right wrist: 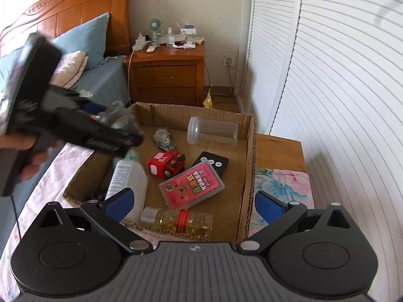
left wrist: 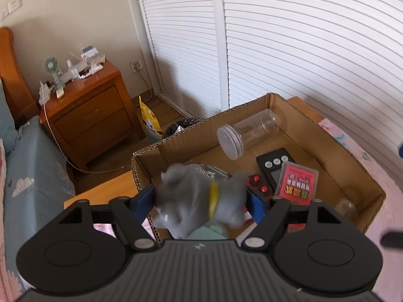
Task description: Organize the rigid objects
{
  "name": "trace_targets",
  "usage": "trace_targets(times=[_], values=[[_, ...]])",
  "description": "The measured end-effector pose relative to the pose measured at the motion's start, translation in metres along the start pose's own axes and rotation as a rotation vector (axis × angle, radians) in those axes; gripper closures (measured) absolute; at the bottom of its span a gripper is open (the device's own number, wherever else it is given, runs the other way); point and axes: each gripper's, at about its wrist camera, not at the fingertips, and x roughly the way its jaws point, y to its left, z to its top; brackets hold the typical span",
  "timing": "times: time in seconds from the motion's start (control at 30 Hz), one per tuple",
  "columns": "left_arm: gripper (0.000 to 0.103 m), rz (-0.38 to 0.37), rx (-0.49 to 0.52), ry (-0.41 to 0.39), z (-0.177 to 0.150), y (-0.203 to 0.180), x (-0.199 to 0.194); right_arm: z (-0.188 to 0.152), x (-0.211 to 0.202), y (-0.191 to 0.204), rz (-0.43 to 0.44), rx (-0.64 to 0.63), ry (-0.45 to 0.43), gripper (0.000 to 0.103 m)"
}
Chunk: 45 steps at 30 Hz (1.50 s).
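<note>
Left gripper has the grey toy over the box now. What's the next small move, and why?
Probably open the left gripper a little wider and let the grey toy fall into the cardboard box. The toy sits between the blue pads above the box's near-left corner, over the white bottle, so it should land inside. The right gripper is open and empty.

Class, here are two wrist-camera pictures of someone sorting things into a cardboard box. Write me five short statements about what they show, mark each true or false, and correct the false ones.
1. The left gripper has a grey toy animal between its fingers. True.
2. The right gripper holds the pink card case. False: its jaws stand open and empty.
3. The clear plastic jar stands upright. False: it lies on its side.
4. The red toy train is inside the cardboard box. True.
5. The box is empty. False: it holds several things.
</note>
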Motion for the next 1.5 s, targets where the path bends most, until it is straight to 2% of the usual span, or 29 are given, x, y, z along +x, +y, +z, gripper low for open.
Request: trace_targets(times=[0.1, 0.33, 0.4, 0.6, 0.77, 0.93, 1.03, 1.2, 1.5], values=[[0.009, 0.028, -0.016, -0.037, -0.001, -0.001, -0.006, -0.001, -0.004, 0.006, -0.009, -0.018, -0.005, 0.000], [0.008, 0.043, -0.025, -0.115, -0.015, -0.006, -0.048, -0.008, -0.019, 0.013, -0.027, -0.008, -0.009, 0.000], [0.001, 0.044, -0.046, -0.141, -0.026, -0.007, -0.066, -0.014, -0.025, 0.015, -0.042, 0.001, -0.008, 0.000], [0.001, 0.046, -0.143, -0.192, -0.071, -0.019, -0.114, -0.045, -0.040, 0.008, -0.062, 0.116, 0.013, 0.000], [0.001, 0.101, -0.229, -0.172, -0.111, -0.043, -0.146, -0.079, -0.050, 0.013, -0.151, 0.187, 0.028, 0.000], [0.001, 0.216, -0.208, -0.088, -0.134, -0.080, -0.161, -0.105, -0.070, 0.016, -0.174, 0.248, 0.024, 0.000], [0.001, 0.209, -0.231, -0.072, -0.140, -0.090, -0.171, -0.114, -0.083, 0.020, -0.181, 0.254, 0.002, 0.000], [0.001, 0.218, -0.246, -0.095, -0.138, -0.097, -0.184, -0.118, -0.097, 0.023, -0.184, 0.249, -0.020, 0.000], [0.001, 0.234, -0.267, -0.102, -0.142, -0.102, -0.194, -0.119, -0.102, 0.024, -0.174, 0.252, -0.030, 0.000]])
